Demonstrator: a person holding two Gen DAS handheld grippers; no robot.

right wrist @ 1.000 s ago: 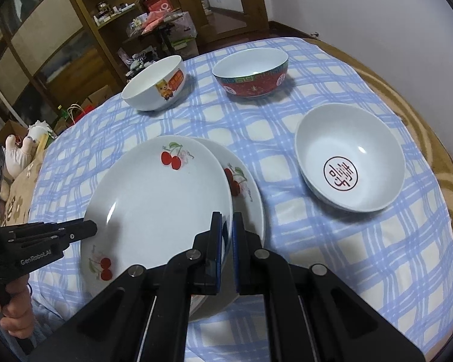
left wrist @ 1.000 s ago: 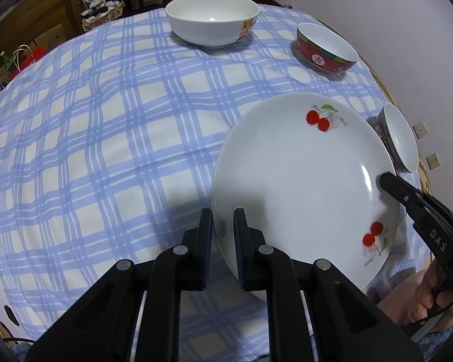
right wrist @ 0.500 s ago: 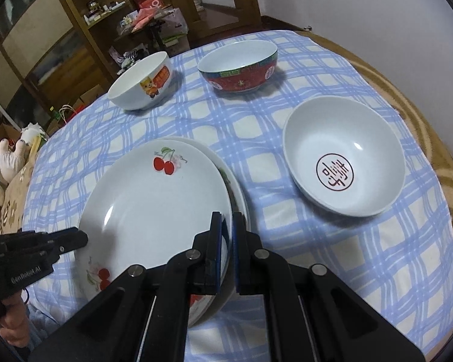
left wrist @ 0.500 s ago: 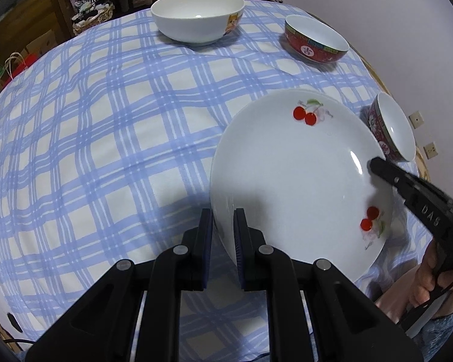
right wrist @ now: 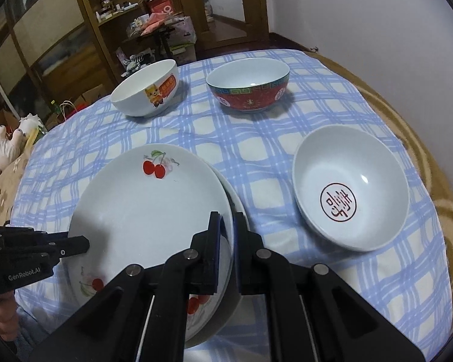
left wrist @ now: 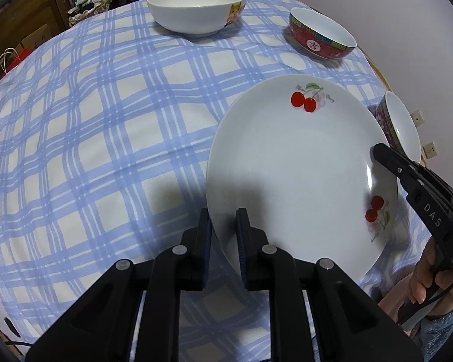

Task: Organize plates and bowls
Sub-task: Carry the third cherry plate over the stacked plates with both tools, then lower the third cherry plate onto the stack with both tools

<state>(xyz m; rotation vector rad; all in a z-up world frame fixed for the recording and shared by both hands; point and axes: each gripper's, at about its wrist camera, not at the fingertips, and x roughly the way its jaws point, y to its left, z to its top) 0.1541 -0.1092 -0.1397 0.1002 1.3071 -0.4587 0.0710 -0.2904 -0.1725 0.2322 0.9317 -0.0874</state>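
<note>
A white plate with cherry prints (left wrist: 287,166) (right wrist: 148,211) is held by both grippers over a second cherry plate (right wrist: 231,194), of which only the right rim and a near-edge sliver show. My left gripper (left wrist: 223,223) (right wrist: 75,244) clamps the plate's left rim, and its jaws are starting to open with the rim still between them. On the opposite rim, my right gripper (right wrist: 225,226) (left wrist: 380,150) is shut. Whether the top plate rests on the lower one, I cannot tell.
On the blue-checked tablecloth (left wrist: 105,120) a white cartoon bowl (left wrist: 196,9) (right wrist: 145,90) and a red patterned bowl (left wrist: 320,36) (right wrist: 247,87) stand at the far side. To the plates' right sits a bowl with a red seal inside (right wrist: 350,193) (left wrist: 398,126). Behind the table are wooden shelves (right wrist: 90,30).
The top plate has shifted over the lower plate, hiding the lower plate's cherry print. Both grippers stay on its rim.
</note>
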